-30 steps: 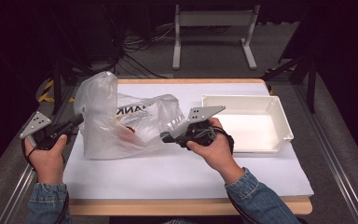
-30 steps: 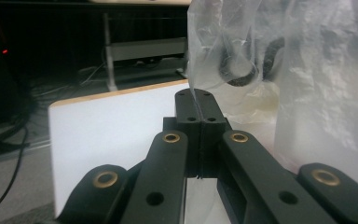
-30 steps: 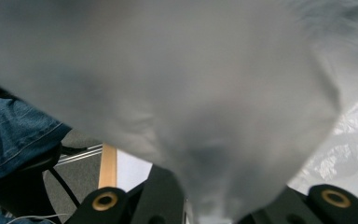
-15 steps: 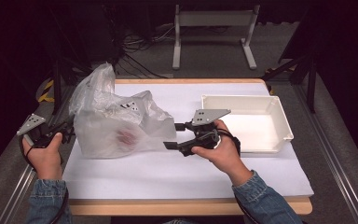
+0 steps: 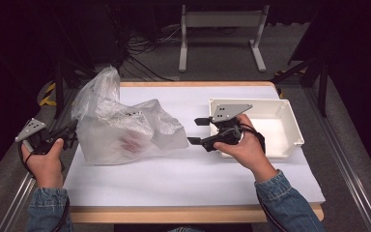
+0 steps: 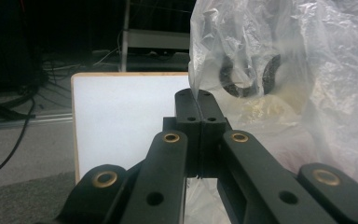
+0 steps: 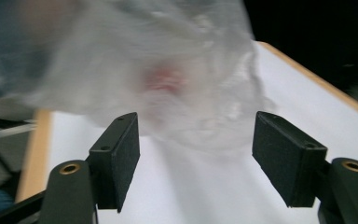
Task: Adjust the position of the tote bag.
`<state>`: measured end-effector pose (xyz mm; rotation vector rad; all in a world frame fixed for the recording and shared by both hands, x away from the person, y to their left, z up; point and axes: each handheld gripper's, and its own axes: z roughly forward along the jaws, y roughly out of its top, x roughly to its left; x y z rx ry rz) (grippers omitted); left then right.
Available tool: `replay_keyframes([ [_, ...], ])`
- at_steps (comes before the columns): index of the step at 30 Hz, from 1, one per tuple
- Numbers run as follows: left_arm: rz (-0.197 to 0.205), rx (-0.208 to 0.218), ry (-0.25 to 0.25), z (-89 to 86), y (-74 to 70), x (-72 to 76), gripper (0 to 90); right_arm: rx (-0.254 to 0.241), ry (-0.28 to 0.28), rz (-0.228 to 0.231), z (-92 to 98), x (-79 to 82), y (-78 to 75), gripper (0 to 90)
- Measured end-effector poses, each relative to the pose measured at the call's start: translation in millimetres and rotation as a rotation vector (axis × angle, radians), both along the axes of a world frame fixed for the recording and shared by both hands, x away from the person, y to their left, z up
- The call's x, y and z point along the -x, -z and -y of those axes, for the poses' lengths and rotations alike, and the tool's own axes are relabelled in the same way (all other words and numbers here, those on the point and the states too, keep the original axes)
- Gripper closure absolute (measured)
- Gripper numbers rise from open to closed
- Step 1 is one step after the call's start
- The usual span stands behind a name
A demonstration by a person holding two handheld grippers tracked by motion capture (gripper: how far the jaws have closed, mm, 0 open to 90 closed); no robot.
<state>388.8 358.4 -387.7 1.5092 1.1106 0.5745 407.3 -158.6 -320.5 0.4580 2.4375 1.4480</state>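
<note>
On the white worktop, toward its left side, the clear plastic bag is sitting with something pink and red showing through it. You are pinching the bag's edge with your left gripper, its fingers clamped tight on the film. Your right gripper is hovering just right of the bag, apart from it, with its fingers spread wide and nothing between them. Behind that hand a white tray is lying.

Clear plastic bag with a red patch; white tray; white table.
</note>
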Motion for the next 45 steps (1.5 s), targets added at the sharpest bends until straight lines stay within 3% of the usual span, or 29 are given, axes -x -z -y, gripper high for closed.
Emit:
replay_keyframes([
  [3, 0.000, 0.001, 0.003, 1.1, -1.0, 2.2, 90.0, 0.016, 0.008, 0.018, -2.5, -7.3, 2.0, 31.0],
  [6, 0.004, -0.004, 0.007, 2.6, -1.7, 3.8, 90.0, 0.037, -0.015, 0.041, -13.8, -14.3, 9.1, 23.8],
  [10, -0.003, -0.007, 0.011, 2.6, -0.3, 4.9, 89.7, 0.009, -0.041, 0.027, -33.9, -23.9, 20.5, 16.4],
  [19, -0.008, -0.013, 0.047, 6.0, 0.6, 8.1, 84.9, -0.005, -0.060, 0.031, -67.8, -46.3, 35.7, 14.7],
  [21, -0.004, -0.001, 0.068, 7.3, -0.9, 9.4, 78.4, -0.004, -0.062, 0.032, -74.6, -50.4, 38.6, 14.7],
  [25, 0.034, 0.024, 0.025, 6.3, -7.8, 16.6, 36.0, -0.007, -0.048, 0.016, -84.5, -58.8, 43.3, 14.7],
  [28, 0.063, 0.022, 0.010, 1.0, -16.4, 28.7, 21.9, -0.013, -0.028, 0.004, -87.4, -64.2, 45.9, 15.5],
  [32, 0.086, 0.016, 0.042, -2.8, -27.9, 44.2, 19.1, -0.023, -0.009, -0.026, -86.3, -68.7, 46.8, 29.1],
  [35, 0.088, -0.016, 0.122, 1.6, -37.5, 53.8, 19.3, -0.007, -0.004, -0.044, -85.6, -70.8, 46.4, 45.6],
  [39, 0.015, -0.114, 0.245, 19.0, -37.0, 52.8, 16.9, 0.014, -0.004, -0.050, -86.9, -71.5, 46.0, 61.8],
  [41, -0.013, -0.175, 0.274, 28.2, -31.3, 48.3, 16.1, 0.017, -0.001, -0.056, -87.6, -71.2, 45.4, 67.9],
  [45, -0.056, -0.235, 0.306, 41.8, -20.3, 39.9, 20.6, 0.019, 0.001, -0.063, -88.5, -70.4, 43.8, 79.1],
])
